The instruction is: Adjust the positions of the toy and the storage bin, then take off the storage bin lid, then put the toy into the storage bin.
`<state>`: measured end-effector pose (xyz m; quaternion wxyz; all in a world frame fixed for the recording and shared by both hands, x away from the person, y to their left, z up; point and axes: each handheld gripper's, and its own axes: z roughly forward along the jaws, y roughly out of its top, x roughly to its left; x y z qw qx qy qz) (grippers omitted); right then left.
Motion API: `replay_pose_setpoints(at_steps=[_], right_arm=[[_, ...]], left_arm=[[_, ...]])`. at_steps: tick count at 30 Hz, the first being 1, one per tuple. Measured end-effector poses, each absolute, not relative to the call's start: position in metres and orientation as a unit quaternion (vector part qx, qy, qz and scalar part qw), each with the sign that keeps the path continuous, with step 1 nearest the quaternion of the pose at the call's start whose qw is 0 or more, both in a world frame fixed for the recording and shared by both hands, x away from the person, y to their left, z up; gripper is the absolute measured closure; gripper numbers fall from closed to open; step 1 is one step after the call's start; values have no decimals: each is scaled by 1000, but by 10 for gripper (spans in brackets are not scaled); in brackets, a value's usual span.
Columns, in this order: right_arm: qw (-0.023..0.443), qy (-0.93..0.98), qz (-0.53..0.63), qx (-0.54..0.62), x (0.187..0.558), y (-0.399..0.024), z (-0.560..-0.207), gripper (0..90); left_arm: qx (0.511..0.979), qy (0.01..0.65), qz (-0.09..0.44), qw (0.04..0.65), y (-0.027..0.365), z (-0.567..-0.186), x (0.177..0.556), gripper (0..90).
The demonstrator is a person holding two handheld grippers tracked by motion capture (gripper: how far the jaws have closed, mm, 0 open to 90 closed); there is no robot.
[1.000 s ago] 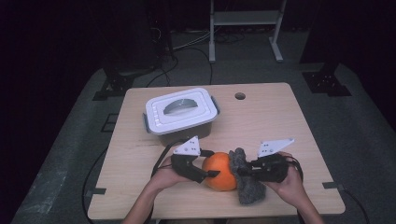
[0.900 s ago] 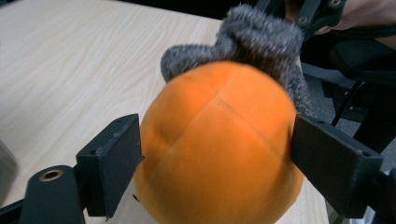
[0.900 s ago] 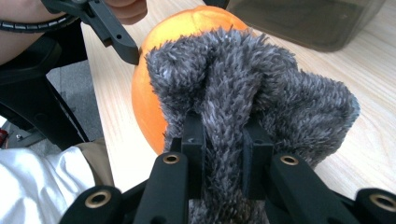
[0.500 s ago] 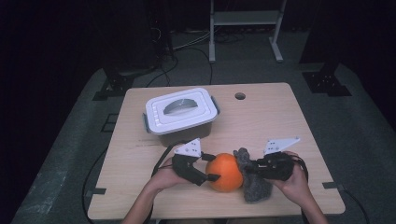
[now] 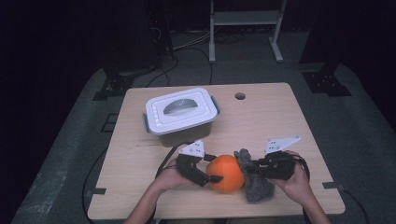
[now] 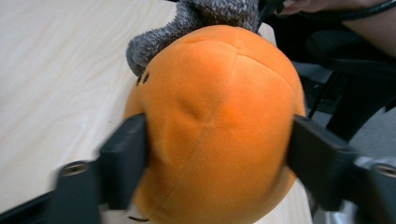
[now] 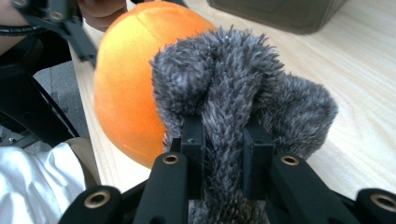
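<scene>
An orange plush ball (image 5: 225,173) rests near the table's front edge. My left gripper (image 5: 214,169) reaches in from the left, and its jaws have just been opening a little. In the left gripper view my left gripper (image 6: 217,154) still presses the orange ball (image 6: 219,107) on both sides. A grey fuzzy plush (image 5: 256,184) lies against the ball's right side. My right gripper (image 5: 252,167) is shut on it. In the right gripper view my right gripper (image 7: 223,140) pinches a fold of the grey plush (image 7: 233,93), with the orange ball (image 7: 126,79) behind it to the left.
A white lidded container (image 5: 182,114) stands at the back left of the wooden table (image 5: 280,121). A small round hole (image 5: 240,96) is near the far edge. Both hands are close to the table's front edge; cables trail from the grippers.
The ball, the grey plush and both grippers have drifted slightly to the right. Both grips look the same.
</scene>
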<state>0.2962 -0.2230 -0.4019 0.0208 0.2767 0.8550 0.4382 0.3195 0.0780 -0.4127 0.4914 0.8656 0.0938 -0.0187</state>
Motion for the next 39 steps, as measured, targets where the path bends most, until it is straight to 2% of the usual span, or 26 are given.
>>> replay_pose_setpoints(at_steps=[2, 4, 8, 16, 25, 32, 39], right_arm=[[28, 854, 441, 275, 294, -224, -396, 745], [35, 849, 455, 268, 291, -225, -386, 746], [46, 842, 477, 247, 282, -220, -368, 746], [53, 852, 468, 229, 276, -208, -363, 745], [23, 856, 449, 257, 289, -218, -387, 749], [49, 848, 469, 243, 280, -212, -369, 751], [63, 855, 468, 215, 275, -195, -359, 753]], left_arm=[[867, 95, -11, 488, 80, -409, 319, 363], [870, 95, -4, 484, 79, -406, 317, 391], [873, 83, 4, 481, 73, -405, 312, 389], [875, 80, 20, 477, 69, -403, 307, 389], [868, 95, 32, 487, 78, -397, 312, 431], [884, 78, 72, 455, 71, -391, 303, 432], [884, 67, 84, 456, 64, -387, 296, 438]])
